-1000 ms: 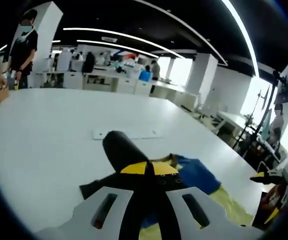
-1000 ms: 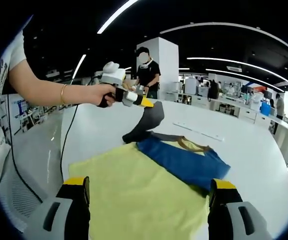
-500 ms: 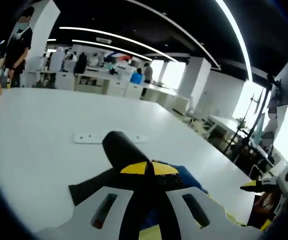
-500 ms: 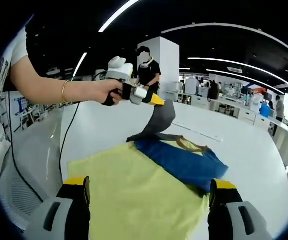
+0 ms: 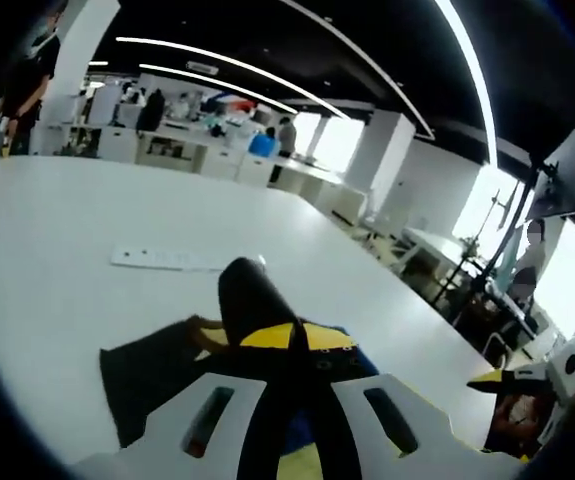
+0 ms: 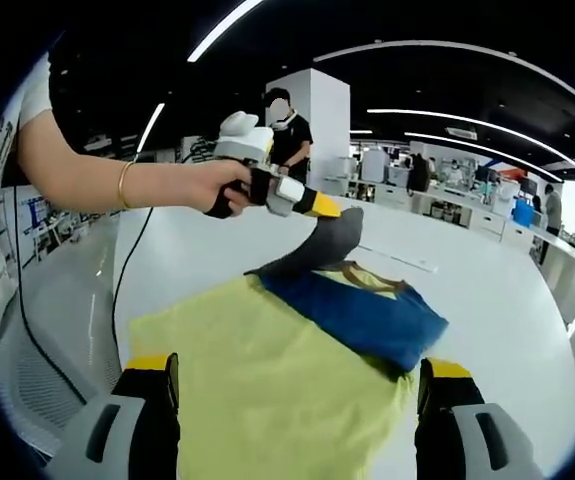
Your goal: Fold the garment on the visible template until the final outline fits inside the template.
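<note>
As the left hand-held gripper (image 6: 319,206) swung across, its jaws pinched tight on the dark grey sleeve (image 6: 317,250), and that sleeve travelled with it. A second earlier, in the right gripper view, the gripper sat at upper left with the sleeve dangling almost straight down; in this frame it had moved toward centre, the sleeve stretched in a slant from the shirt's shoulder up to the yellow tips. In the left gripper view the same sleeve (image 5: 252,300) stood up between the closed jaws at lower centre, and a flat dark patch of fabric (image 5: 147,375) lay spread at lower left.

By my read the sleeve fold was under way, carried inward over the body, not yet laid down.

The T-shirt (image 6: 267,370) lay flat on the white bench (image 6: 507,320), filling the lower middle of the right gripper view. Its yellow body ran from the bottom of the frame toward the blue chest band (image 6: 362,318) and the tan collar (image 6: 372,280), so the long axis pointed away from the camera, slightly toward upper right, neck farthest.

The right hand-held gripper (image 6: 297,400) hovered at the hem, jaws wide apart, gripping nothing. No template outline could be made out.
</note>
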